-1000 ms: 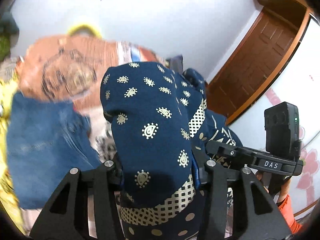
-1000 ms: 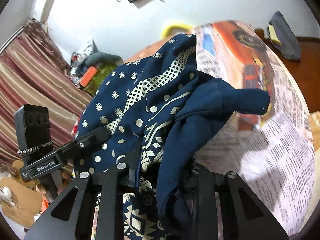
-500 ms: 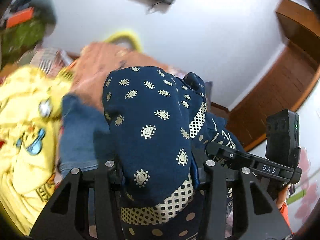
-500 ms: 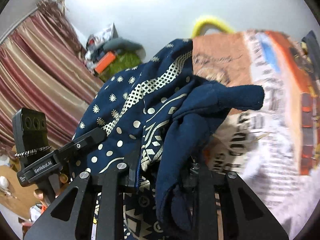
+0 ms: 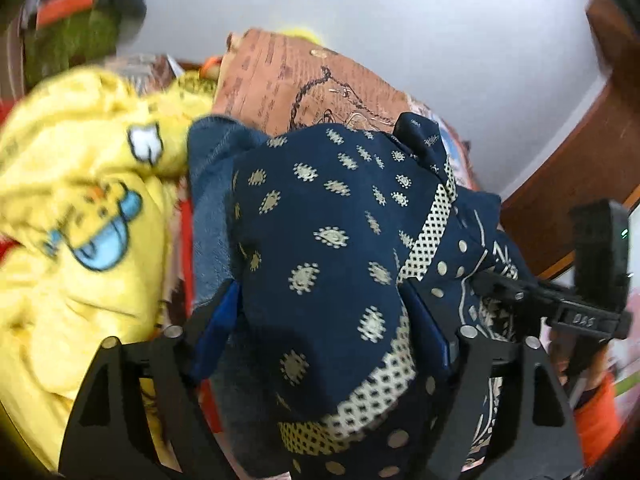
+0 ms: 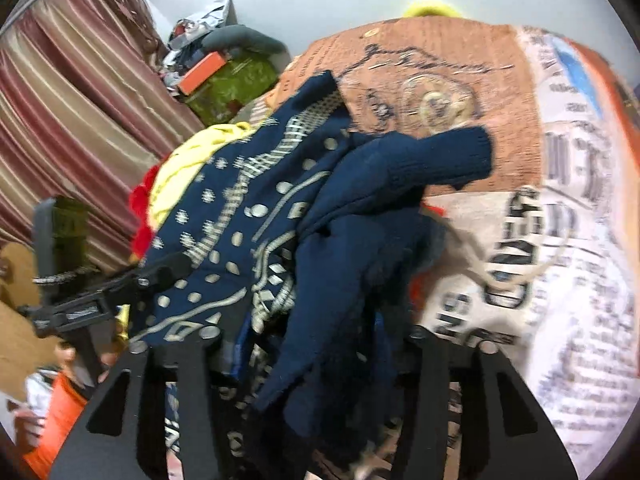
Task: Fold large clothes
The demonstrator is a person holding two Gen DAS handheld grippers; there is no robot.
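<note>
A navy blue garment with cream paisley and dot print (image 5: 320,240) bulges up between my left gripper's (image 5: 324,332) jaws, which are shut on it. The same garment (image 6: 256,232), with a plain navy sleeve (image 6: 440,160) sticking out to the right, is bunched in my right gripper (image 6: 316,344), which is shut on it. The fingertips of both grippers are hidden by cloth. The right gripper's body shows at the right of the left wrist view (image 5: 588,312); the left gripper's body shows at the left of the right wrist view (image 6: 76,304).
A bed with an orange and newsprint-pattern sheet (image 6: 560,240) lies below. A yellow cartoon-print garment (image 5: 80,220) and blue denim (image 5: 212,208) lie on it to the left. Striped curtains (image 6: 60,100), clutter by the wall (image 6: 224,68) and a wooden door frame (image 5: 580,168) surround it.
Both grippers have tilted down and swung left with the navy garment still held. The yellow garment and the bed now fill more of both views.
</note>
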